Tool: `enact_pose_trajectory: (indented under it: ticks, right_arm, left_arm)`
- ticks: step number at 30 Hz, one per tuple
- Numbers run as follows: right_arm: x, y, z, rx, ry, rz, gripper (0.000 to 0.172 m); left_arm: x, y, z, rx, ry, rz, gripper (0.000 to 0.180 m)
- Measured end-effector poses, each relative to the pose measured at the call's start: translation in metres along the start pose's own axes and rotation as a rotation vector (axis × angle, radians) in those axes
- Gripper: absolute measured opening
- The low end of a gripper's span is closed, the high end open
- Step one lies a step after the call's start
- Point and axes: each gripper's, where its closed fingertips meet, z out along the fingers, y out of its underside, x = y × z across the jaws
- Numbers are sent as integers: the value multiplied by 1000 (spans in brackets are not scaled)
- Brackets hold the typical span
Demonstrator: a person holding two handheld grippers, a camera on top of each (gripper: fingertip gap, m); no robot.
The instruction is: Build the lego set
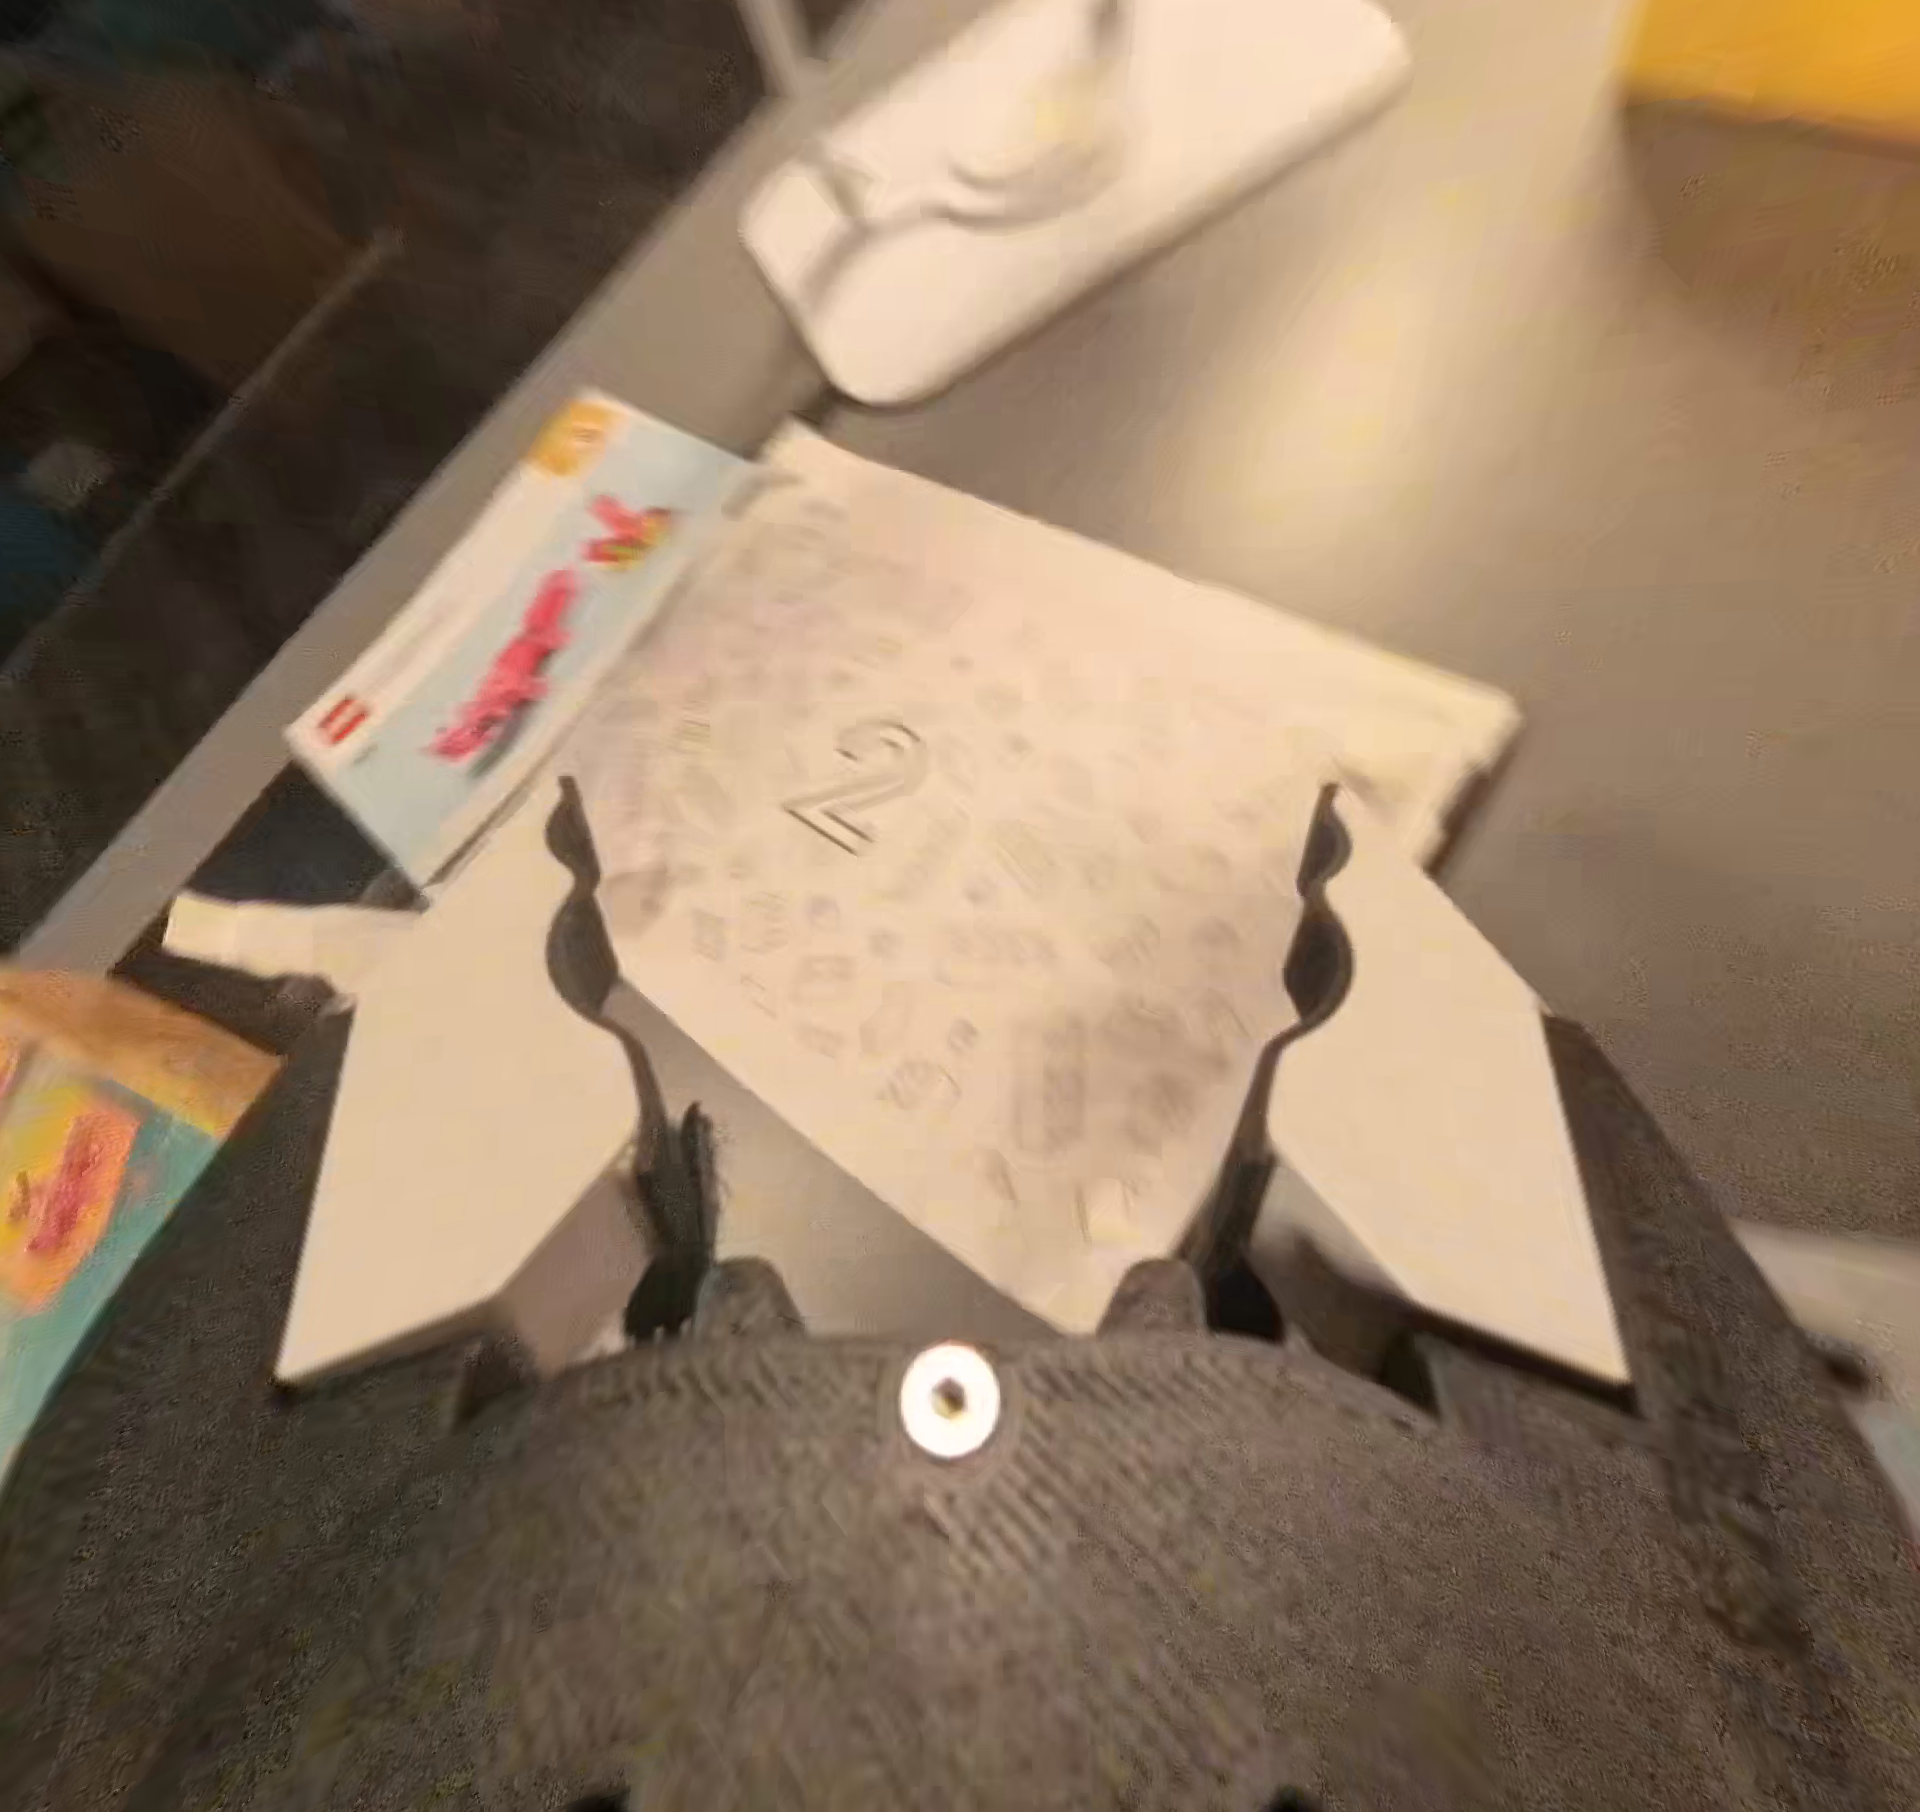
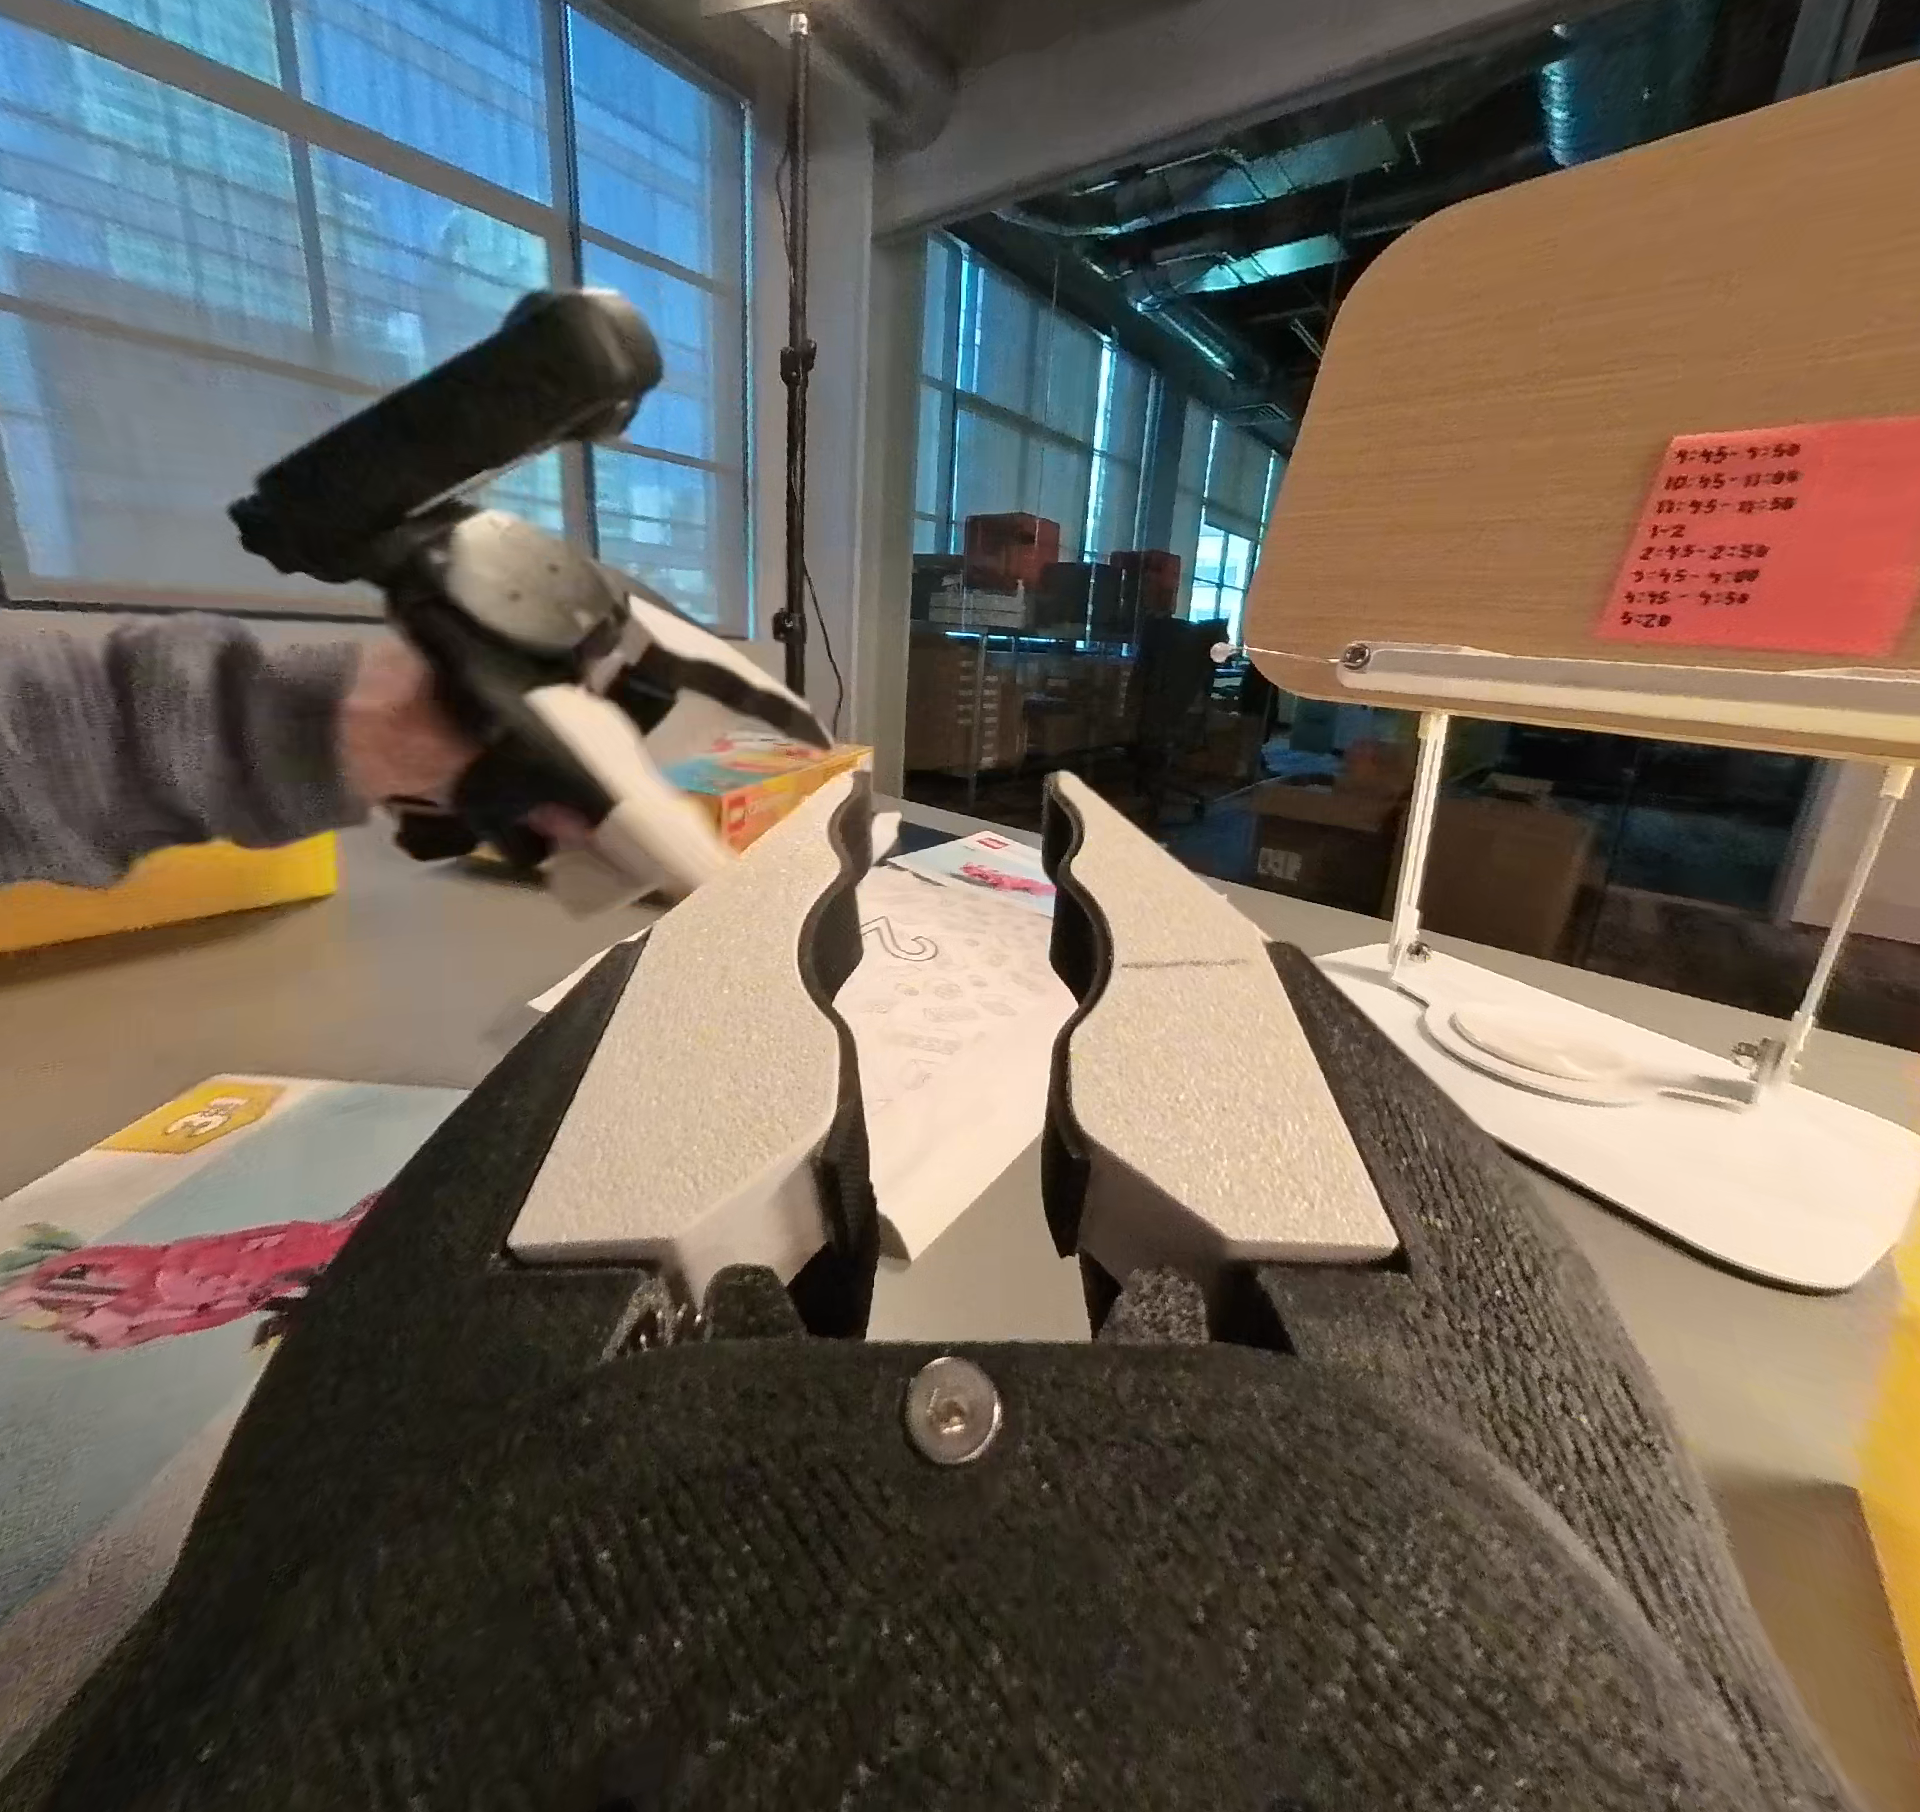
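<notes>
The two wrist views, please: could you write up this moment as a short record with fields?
Surface: grey table
Left gripper: jaws wide apart, nothing between them, raised over a white paper bag printed with grey pictures
Right gripper: jaws partly apart, no contact seen, low over the same bag
Beside the bag: light blue booklet, partly under its edge
Near edge: second booklet
Farther off: yellow box, white stand with a wooden board and red note
Image quality: left view blurred

Black grippers, white fingers, grey sleeve
</notes>
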Motion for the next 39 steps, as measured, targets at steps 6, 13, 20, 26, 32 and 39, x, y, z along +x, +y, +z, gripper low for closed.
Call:
enact_pose_trajectory:
  ticks: [6,13,20,26,32,39]
  right_arm:
    - [-20,-4,0,9,-49,-124,31]
    - [-17,-4,-1,5,-46,-102,31]
    - [-17,-5,-2,9,-44,-104,31]
    - [-10,-6,-3,18,-19,-85,29]
    - [-10,-5,-2,9,-24,-71,28]
    - [-10,-4,-1,5,-30,-60,27]
  left_arm:
    - [56,66,-19,-271,184,416,106]
    - [43,55,-4,-239,-159,923,76]
    - [43,28,-10,-149,-468,1155,0]
    - [-2,-52,-78,14,-707,892,0]
    - [-114,-102,-97,-83,-744,648,0]
    - [-220,-141,-95,-142,-948,599,0]
